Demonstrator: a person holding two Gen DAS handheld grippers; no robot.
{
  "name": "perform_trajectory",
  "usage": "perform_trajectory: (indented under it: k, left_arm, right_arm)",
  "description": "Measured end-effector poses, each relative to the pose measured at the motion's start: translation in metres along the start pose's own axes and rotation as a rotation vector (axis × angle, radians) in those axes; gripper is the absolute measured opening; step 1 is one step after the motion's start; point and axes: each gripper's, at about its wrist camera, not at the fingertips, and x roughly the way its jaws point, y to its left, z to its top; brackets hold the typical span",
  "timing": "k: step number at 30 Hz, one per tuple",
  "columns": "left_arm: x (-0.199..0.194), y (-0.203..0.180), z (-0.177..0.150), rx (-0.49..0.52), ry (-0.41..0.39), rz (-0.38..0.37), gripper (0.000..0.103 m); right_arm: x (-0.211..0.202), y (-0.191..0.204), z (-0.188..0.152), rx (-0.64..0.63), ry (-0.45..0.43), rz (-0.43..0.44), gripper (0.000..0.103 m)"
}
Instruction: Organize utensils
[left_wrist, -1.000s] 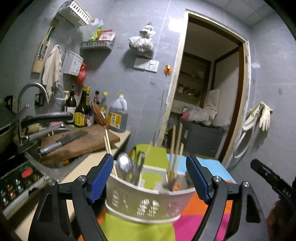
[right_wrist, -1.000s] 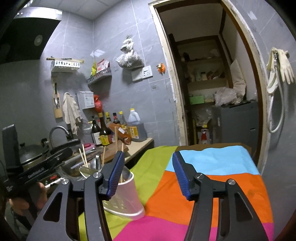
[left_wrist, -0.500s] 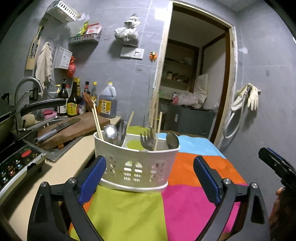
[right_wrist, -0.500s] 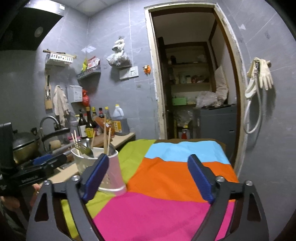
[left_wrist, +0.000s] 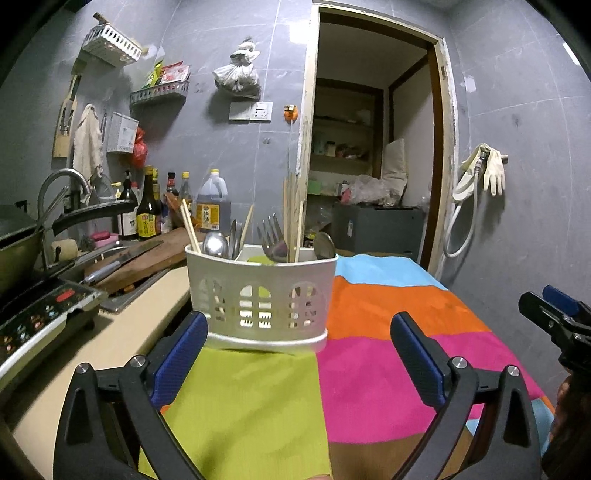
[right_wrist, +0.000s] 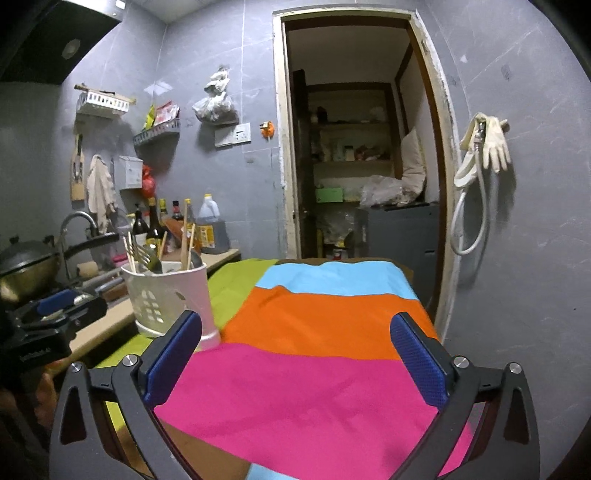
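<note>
White slotted utensil caddy (left_wrist: 258, 295) is standing just ahead of the left hand-held gripper (left_wrist: 295, 354), both grippers having just been opening wide and empty; light, rigid, top-heavy with cutlery, best gripped across its walls.

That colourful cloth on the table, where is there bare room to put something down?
Nearly all the cloth is free: the pink, orange and blue bands right of the white utensil caddy hold nothing. The green strip in front of the caddy is bare too. The counter left of it is crowded farther back: cutting board, knife, bottles, stove.
</note>
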Motion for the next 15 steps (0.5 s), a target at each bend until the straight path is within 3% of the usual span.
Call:
perform_trajectory:
  k: [15]
  left_arm:
    - [-0.024,0.001,-0.033,-0.026,-0.016,0.036,0.098]
  right_arm:
    - [-0.013,-0.001,-0.023,-0.019,0.004,-0.085,0.103]
